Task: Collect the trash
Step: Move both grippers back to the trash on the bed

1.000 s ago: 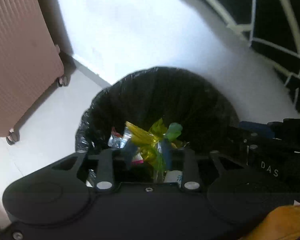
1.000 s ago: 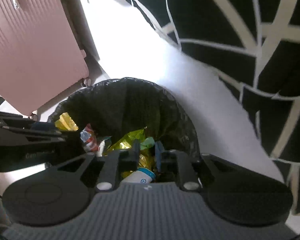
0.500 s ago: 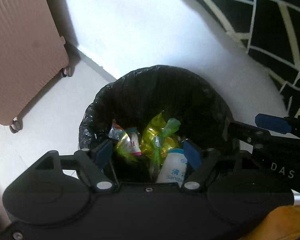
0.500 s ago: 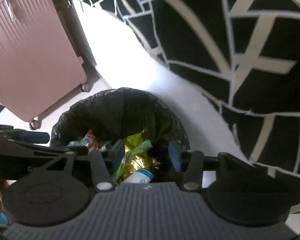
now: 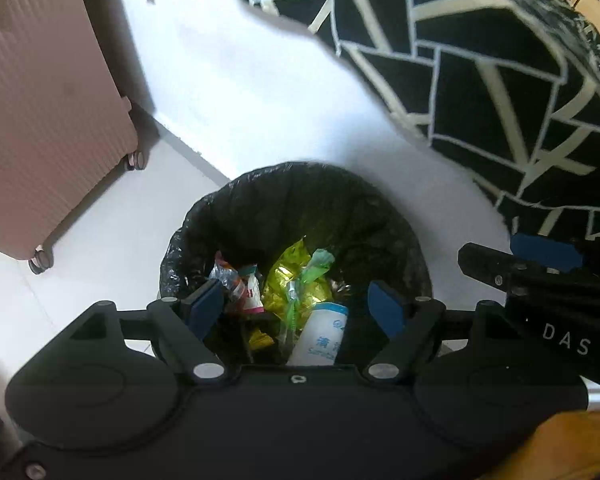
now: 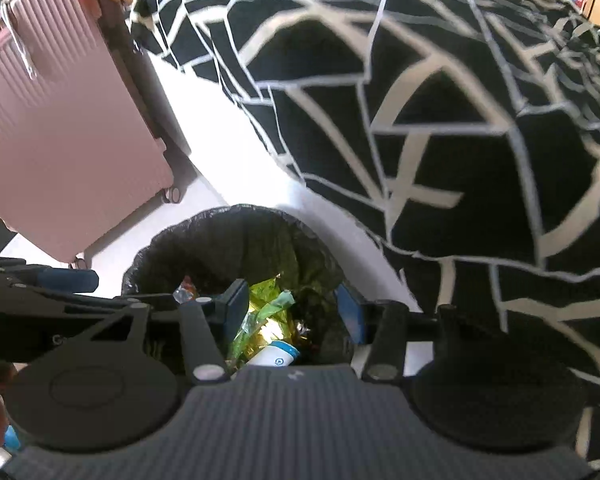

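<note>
A bin lined with a black bag point(image 5: 300, 200) point(image 6: 236, 232) stands on the pale floor beside the bed. Inside lie yellow-green foil wrappers point(image 5: 296, 280) point(image 6: 268, 308), a red and white packet point(image 5: 248, 288) and a white bottle with a blue-edged label point(image 5: 324, 332) point(image 6: 276, 356). My left gripper point(image 5: 296, 308) hangs open above the bin's near rim, nothing between its blue pads. My right gripper point(image 6: 292, 312) is open too, over the same bin, and empty. Each gripper's body shows at the side of the other's view.
A pink ribbed suitcase point(image 5: 40, 100) point(image 6: 60, 128) on wheels stands left of the bin. A bed with a black quilt with pale lines point(image 5: 500, 80) point(image 6: 440, 120) fills the right side, its white side panel close behind the bin. Bookshelves show at the far top right.
Both grippers were shut on wrappers one second ago. They have opened, the wrappers now lie in the bin, and both grippers have risen away from it.
</note>
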### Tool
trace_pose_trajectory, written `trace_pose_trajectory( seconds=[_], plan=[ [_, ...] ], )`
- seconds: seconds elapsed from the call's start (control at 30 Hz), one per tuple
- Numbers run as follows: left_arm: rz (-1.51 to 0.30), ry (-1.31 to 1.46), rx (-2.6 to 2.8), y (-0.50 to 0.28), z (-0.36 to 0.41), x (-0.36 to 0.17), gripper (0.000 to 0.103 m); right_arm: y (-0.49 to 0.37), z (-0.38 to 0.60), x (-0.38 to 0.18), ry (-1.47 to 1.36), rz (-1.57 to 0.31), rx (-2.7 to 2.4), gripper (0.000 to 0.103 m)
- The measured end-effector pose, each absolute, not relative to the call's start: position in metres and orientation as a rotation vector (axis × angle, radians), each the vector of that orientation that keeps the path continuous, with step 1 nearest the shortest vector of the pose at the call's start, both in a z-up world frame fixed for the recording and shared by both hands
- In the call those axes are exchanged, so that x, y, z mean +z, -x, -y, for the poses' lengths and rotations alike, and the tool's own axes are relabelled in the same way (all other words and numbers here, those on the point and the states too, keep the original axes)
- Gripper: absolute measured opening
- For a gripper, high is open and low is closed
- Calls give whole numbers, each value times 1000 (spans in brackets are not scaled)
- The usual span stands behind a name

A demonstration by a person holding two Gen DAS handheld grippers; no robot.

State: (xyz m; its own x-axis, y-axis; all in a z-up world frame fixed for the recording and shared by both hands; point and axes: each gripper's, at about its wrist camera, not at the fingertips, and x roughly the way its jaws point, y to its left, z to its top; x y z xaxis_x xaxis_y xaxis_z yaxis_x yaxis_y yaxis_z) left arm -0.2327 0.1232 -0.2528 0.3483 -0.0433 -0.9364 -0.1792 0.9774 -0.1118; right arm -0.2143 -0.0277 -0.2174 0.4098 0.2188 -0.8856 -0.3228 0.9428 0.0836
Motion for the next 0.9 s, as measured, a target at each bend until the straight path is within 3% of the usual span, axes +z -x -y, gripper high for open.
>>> trace_pose_trajectory(
  seconds=[0.43, 0.73, 0.9],
  plan=[
    [-1020, 167, 8, 220, -92, -101, 78, 210, 71, -91, -19, -985, 271, 64],
    [-820, 72, -116, 148, -39, -4, 81, 174, 135, -1, -75, -765, 67, 64],
    [-785, 79, -164, 85, -16, 26, 81, 129, 175, 22, -98, -672, -28, 70]
  ],
)
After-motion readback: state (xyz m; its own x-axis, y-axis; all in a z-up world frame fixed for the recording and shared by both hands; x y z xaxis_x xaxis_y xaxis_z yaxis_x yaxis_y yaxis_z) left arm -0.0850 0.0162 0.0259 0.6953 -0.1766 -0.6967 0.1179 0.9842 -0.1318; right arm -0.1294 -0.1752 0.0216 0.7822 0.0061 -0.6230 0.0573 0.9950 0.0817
